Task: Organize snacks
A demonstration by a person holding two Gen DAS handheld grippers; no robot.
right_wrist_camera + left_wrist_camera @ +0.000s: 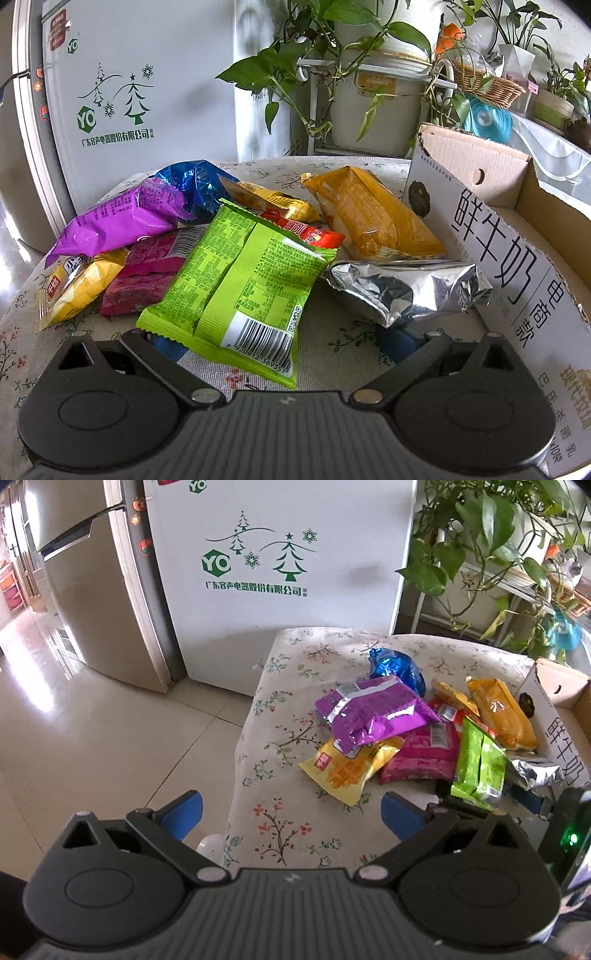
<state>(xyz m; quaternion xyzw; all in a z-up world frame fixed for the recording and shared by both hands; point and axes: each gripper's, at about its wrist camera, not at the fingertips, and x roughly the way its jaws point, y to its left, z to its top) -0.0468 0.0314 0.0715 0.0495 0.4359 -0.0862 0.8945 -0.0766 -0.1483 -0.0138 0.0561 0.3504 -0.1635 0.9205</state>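
Observation:
Several snack packets lie piled on a floral-clothed table (295, 830): purple (373, 712), yellow waffle (347, 768), magenta (421, 757), green (478, 764), orange (502, 712), blue foil (399, 664) and silver (406, 288). My left gripper (291, 814) is open and empty, above the table's near left edge, short of the pile. My right gripper (280, 343) is open, its fingers either side of the green packet's (240, 280) near end, low over the cloth. An open cardboard box (517, 236) with Chinese lettering stands at the right.
A white fridge (277, 572) with green tree print stands behind the table, a steel fridge (92, 590) to its left. Potted plants (369, 55) on a rack stand behind right. Tiled floor (110, 738) lies to the left.

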